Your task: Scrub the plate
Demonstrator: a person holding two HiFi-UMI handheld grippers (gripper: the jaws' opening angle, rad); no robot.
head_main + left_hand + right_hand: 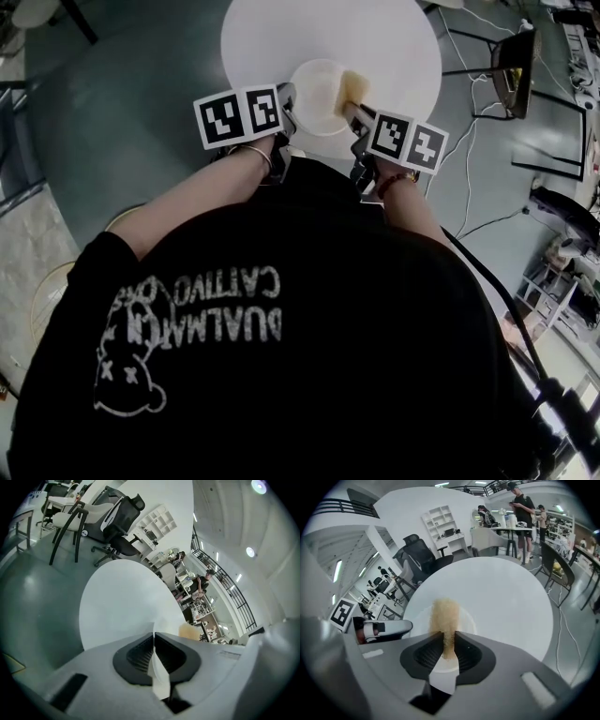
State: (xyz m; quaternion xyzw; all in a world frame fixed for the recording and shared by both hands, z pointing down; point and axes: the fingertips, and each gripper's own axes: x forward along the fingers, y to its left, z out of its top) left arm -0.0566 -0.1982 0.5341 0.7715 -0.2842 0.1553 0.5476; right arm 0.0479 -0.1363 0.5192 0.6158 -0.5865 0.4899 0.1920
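A pale round plate (317,94) lies at the near edge of the round white table (394,37). My left gripper (286,101) is shut on the plate's left rim. In the left gripper view the thin white rim (158,679) runs edge-on between the pads. My right gripper (354,111) is shut on a tan sponge (354,86) at the plate's right side. In the right gripper view the sponge (444,613) sticks out past the jaws over the plate (469,620), and the left gripper (384,629) shows at the left. The sponge (190,631) peeks past the left gripper's (153,637) body.
The table stands on a grey-green floor. Black office chairs (119,524) and a white shelf (440,524) are beyond it. A dark chair (514,66) and cables (469,141) lie to the right. People stand at desks (522,506) far behind.
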